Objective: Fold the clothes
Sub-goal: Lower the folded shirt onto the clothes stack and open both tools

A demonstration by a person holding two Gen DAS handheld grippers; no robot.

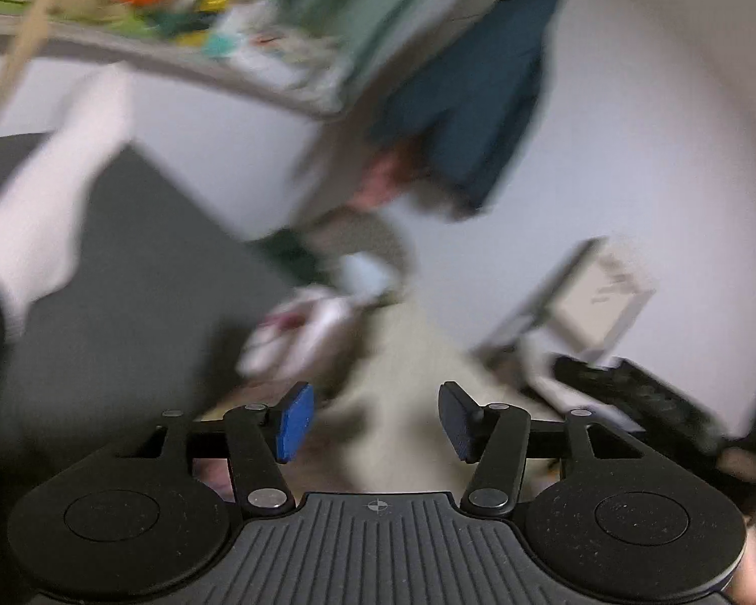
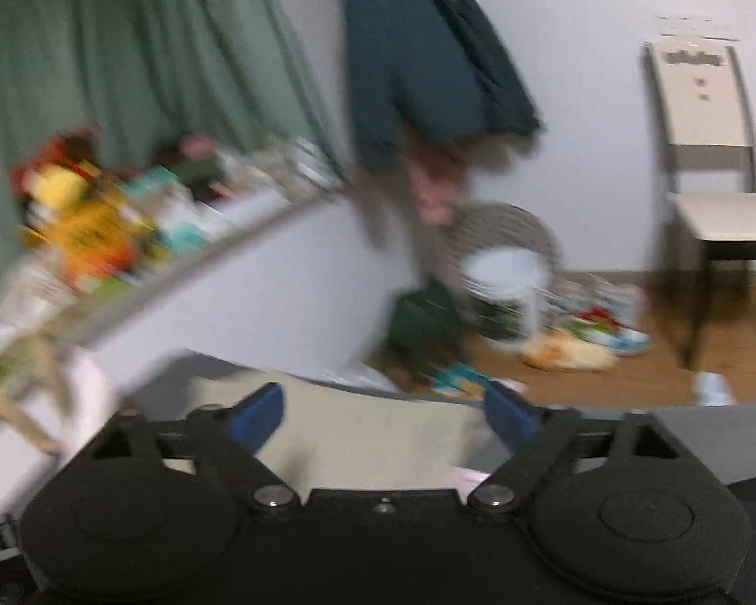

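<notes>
Pale walls and a dark grey surface (image 1: 126, 302) blur behind both grippers. Left gripper (image 1: 375, 421) has its blue, flat pads spread apart, holding nothing; right gripper (image 2: 383, 416) likewise gapes over a beige, soft, flat cloth (image 2: 378, 438) lying just beyond it. Farther off hangs a teal jacket (image 2: 418, 60).

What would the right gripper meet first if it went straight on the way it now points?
Probably the beige cloth lying just ahead of the open right gripper on the grey surface. The picture is blurred and depth is unclear, so it may pass just over it.
</notes>
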